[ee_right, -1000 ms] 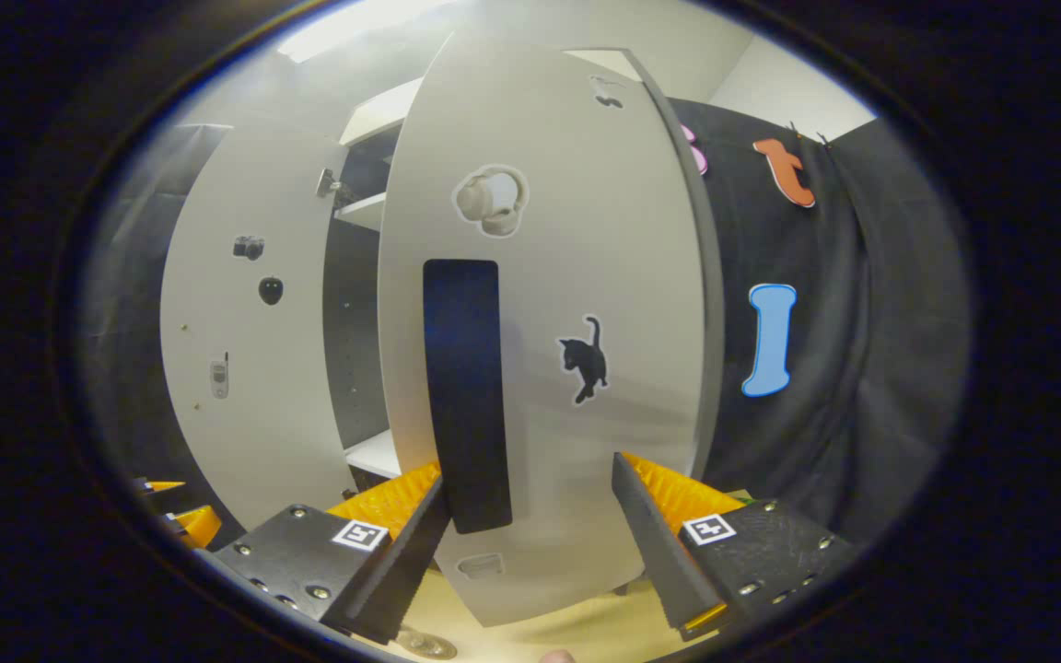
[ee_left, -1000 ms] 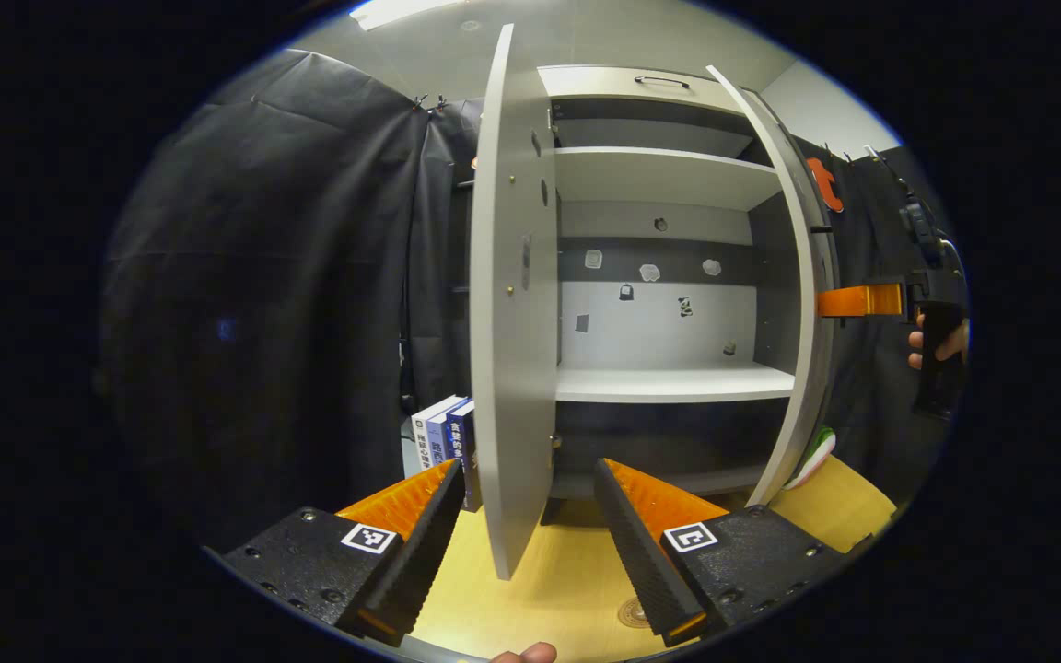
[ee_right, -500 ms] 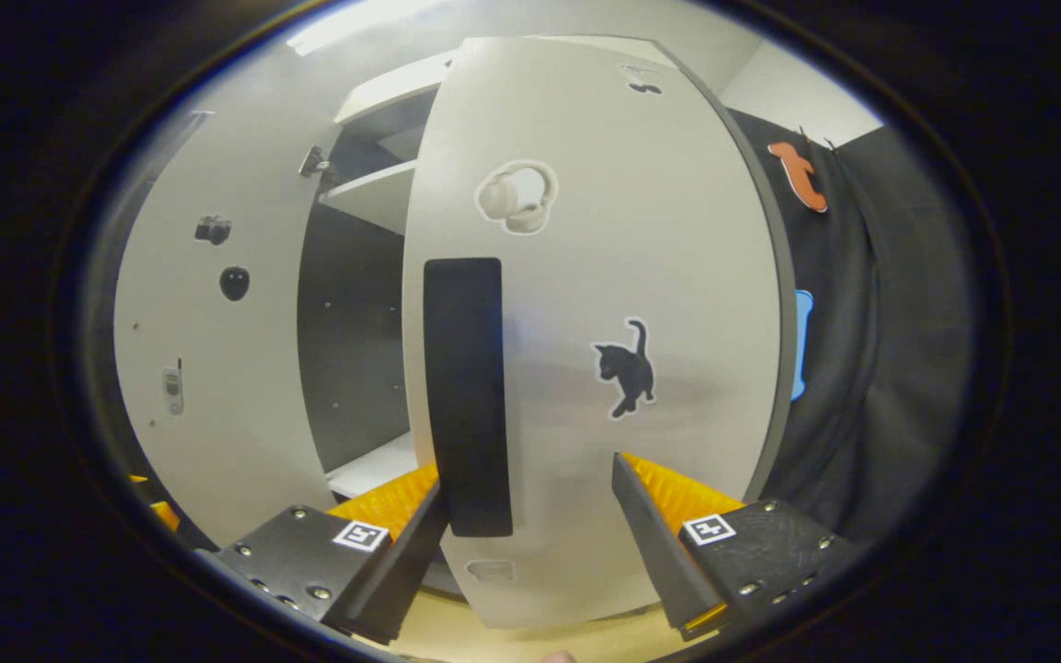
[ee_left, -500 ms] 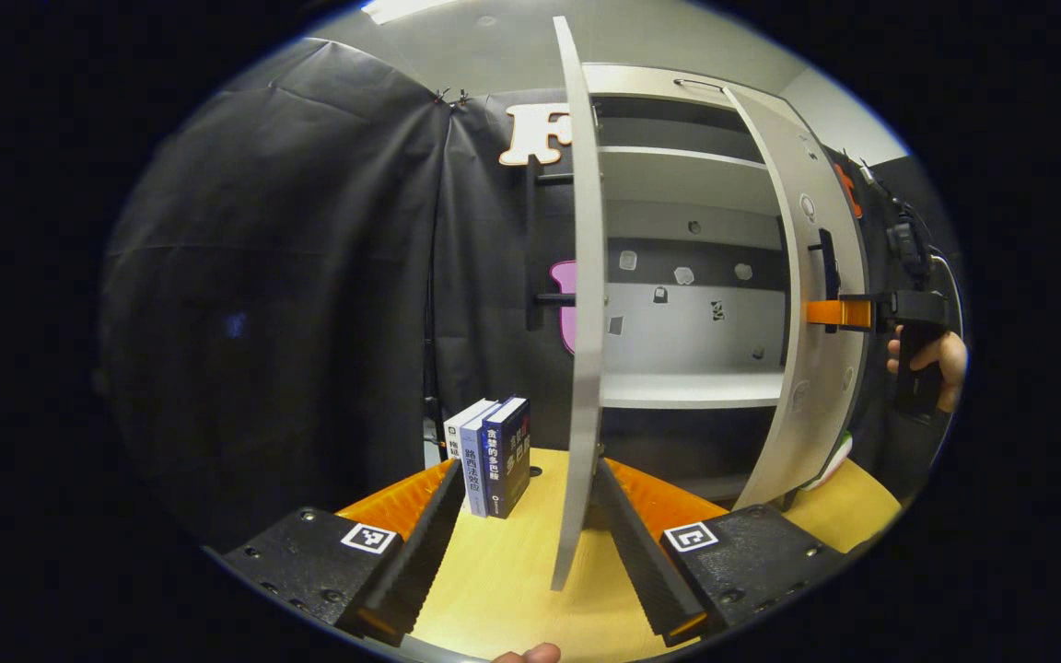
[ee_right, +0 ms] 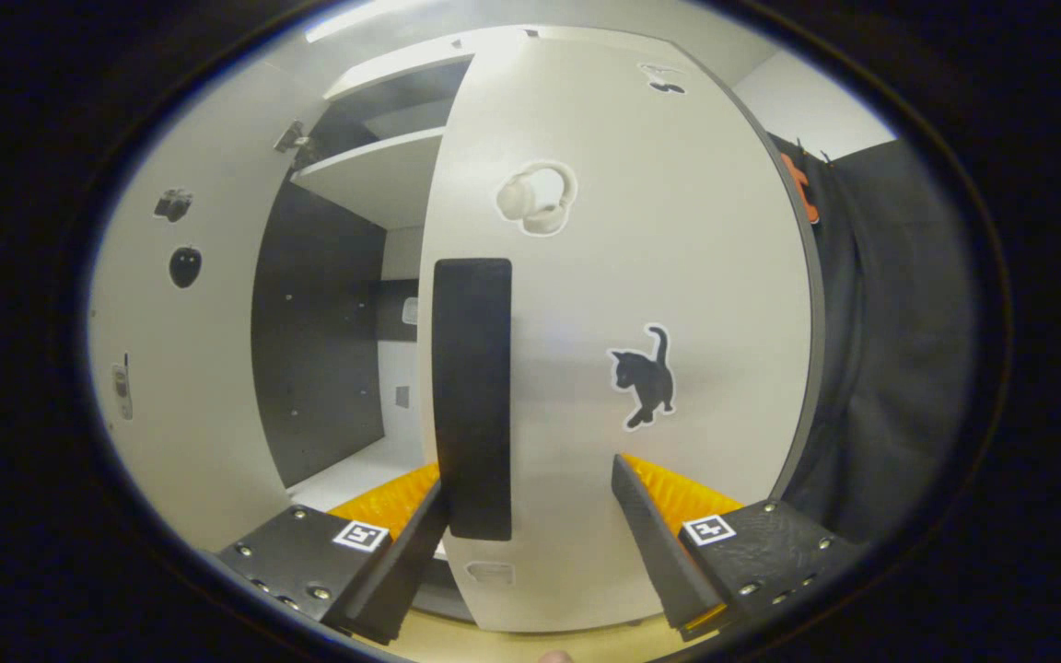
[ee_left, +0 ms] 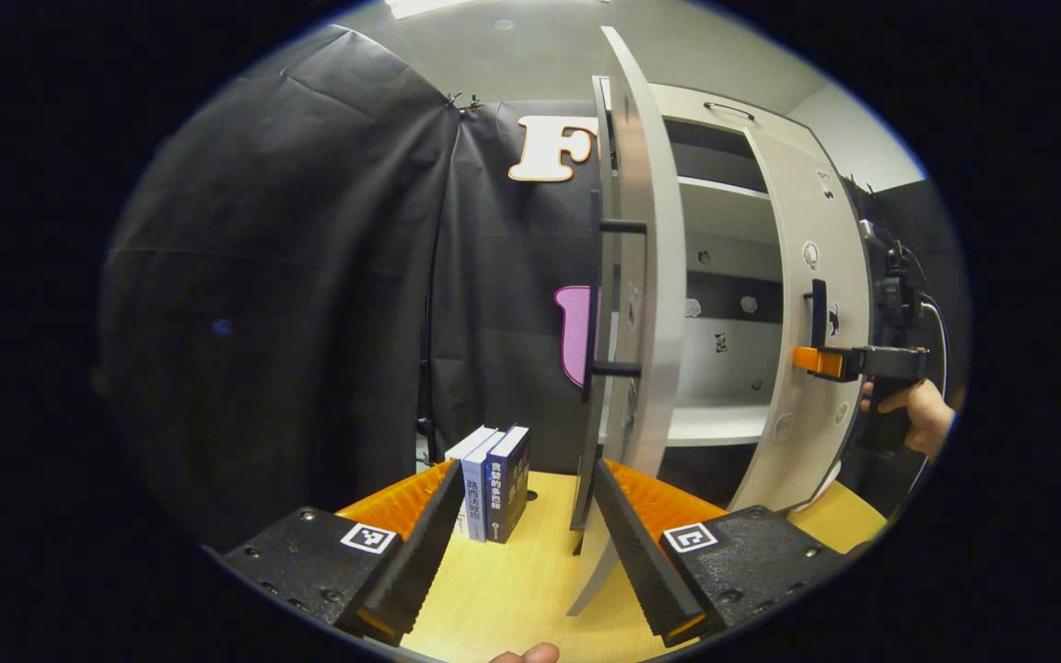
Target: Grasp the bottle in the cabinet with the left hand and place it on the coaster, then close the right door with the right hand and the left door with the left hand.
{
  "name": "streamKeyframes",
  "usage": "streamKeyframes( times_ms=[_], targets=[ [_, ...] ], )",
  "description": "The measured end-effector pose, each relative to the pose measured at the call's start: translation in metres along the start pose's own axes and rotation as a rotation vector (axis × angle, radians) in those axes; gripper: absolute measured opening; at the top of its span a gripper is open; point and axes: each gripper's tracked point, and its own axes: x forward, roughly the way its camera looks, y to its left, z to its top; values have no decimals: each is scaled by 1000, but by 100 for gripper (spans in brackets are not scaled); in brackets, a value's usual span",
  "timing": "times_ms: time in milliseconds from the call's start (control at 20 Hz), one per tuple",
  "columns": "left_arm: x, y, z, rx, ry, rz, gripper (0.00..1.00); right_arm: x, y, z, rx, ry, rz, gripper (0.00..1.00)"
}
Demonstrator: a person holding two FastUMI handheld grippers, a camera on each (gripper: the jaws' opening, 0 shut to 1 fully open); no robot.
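Note:
In the left gripper view my left gripper (ee_left: 526,543) is open, low over the wooden table (ee_left: 512,589). The left cabinet door (ee_left: 655,322) stands edge-on just past it, its dark bar handle (ee_left: 618,299) facing me and its bottom edge close to the right finger. Farther right, the right door (ee_left: 802,276) is partly swung in, and my right gripper (ee_left: 816,361), held by a hand (ee_left: 922,419), touches it beside its handle. In the right gripper view my right gripper (ee_right: 530,543) is open against that door (ee_right: 641,276), with the black handle (ee_right: 472,396) above the left finger.
Three books (ee_left: 494,479) stand upright on the table left of the cabinet. A white shelf (ee_left: 710,424) shows inside between the doors. The left door's inner face (ee_right: 180,350) with stickers lies to the left in the right gripper view. Black cloth hangs all around.
Both doors have swung toward the cabinet. The left gripper view has come round from the left door's inner side to its outer, handle side. The right gripper has followed the right door inward.

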Motion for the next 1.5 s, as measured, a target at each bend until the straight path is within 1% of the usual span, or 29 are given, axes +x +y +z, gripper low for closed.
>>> streamKeyframes(
  times_ms=[100, 150, 200, 400, 450, 500, 550, 700, 750, 800, 850, 900, 950, 1200, 1250, 1300, 1350, 1400, 1500],
  targets=[
    [6, 4, 15, -3, -29, -2, 90, 2, 2, -2, 4, -2, -23, 100],
    [8, 7, 17, -4, -30, -1, 88, 3, 2, -2, 1, -2, -34, 100],
    [9, 9, 18, -10, -29, -9, 90, 4, 3, -3, 1, -2, -46, 100],
    [17, 6, 31, -33, -29, -58, 91, 9, 4, -5, 4, -8, -72, 100],
    [17, 4, 35, -32, -33, -71, 91, 11, 4, -6, 5, -9, -76, 97],
    [17, 3, 41, -25, -43, -87, 91, 12, 4, -7, 6, -6, -80, 97],
    [17, 0, 45, -17, -58, -105, 91, 11, 4, -5, 6, -9, -81, 100],
    [15, -12, 54, -10, -74, -157, 90, 11, 3, -6, 12, -3, -82, 100],
    [16, -16, 55, -15, -70, -175, 90, 11, 3, -7, 22, 9, -79, 97],
    [18, -20, 55, -25, -64, -192, 89, 10, 5, -13, 45, 39, -66, 100],
    [21, -21, 55, -33, -60, -197, 90, 8, 6, -15, 67, 52, -55, 98],
    [26, -19, 57, -35, -62, -195, 90, 3, 6, -16, 79, 51, -47, 100],
    [29, -18, 60, -36, -67, -197, 90, -5, 5, -15, 80, 48, -46, 100],
    [30, -29, 66, -38, -78, -264, 91, -48, 1, -20, 82, 50, -5, 100],
    [30, -34, 66, -31, -73, -278, 90, -57, -3, -24, 82, 54, -3, 97],
    [29, -40, 65, -27, -70, -290, 85, -66, -7, -26, 91, 57, 1, 100],
    [28, -46, 66, -24, -68, -299, 84, -73, -8, -27, 102, 57, 7, 100],
    [28, -51, 64, -25, -65, -307, 88, -79, -10, -27, 114, 55, 11, 100],
    [27, -60, 62, -35, -55, -320, 88, -90, -14, -27, 129, 58, 22, 100]
  ],
)
